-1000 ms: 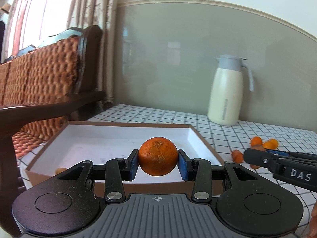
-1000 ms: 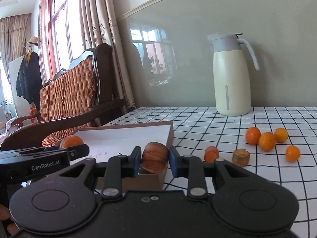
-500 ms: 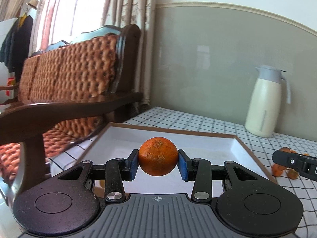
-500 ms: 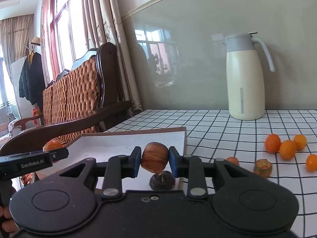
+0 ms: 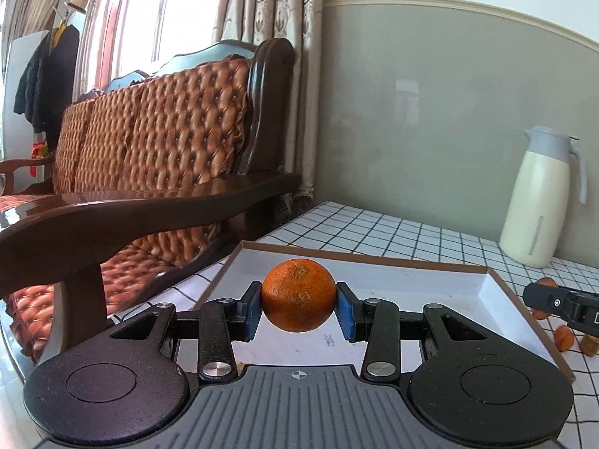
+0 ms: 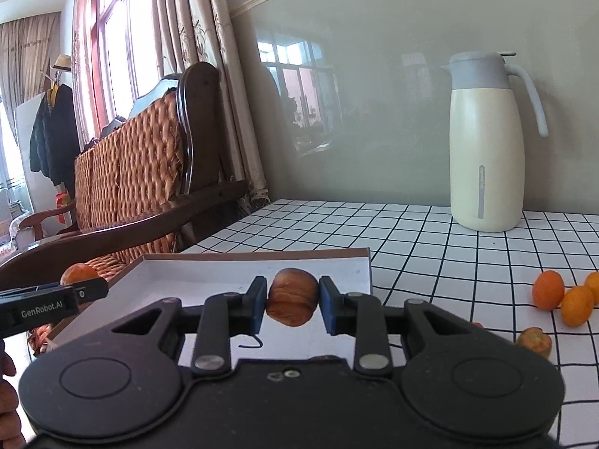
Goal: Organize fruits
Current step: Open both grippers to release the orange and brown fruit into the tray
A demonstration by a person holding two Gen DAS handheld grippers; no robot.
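Note:
My left gripper (image 5: 298, 307) is shut on an orange mandarin (image 5: 298, 299) and holds it above the white cardboard tray (image 5: 501, 292). My right gripper (image 6: 292, 302) is shut on a brown wrinkled fruit (image 6: 292, 301) above the same tray (image 6: 359, 262). The left gripper also shows at the left edge of the right wrist view, still holding the mandarin (image 6: 76, 274). Several small oranges (image 6: 548, 290) and a brown fruit (image 6: 534, 341) lie on the checked table to the right of the tray.
A cream thermos jug (image 6: 486, 142) stands at the back of the table by the wall. A wooden sofa with a quilted brown back (image 5: 149, 142) and a dark armrest (image 5: 149, 205) stands left of the table. Loose fruit (image 5: 563, 338) lies beside the tray's right edge.
Both grippers have moved left and over the tray, still holding their fruit. The jug and the loose oranges have slid right in both views.

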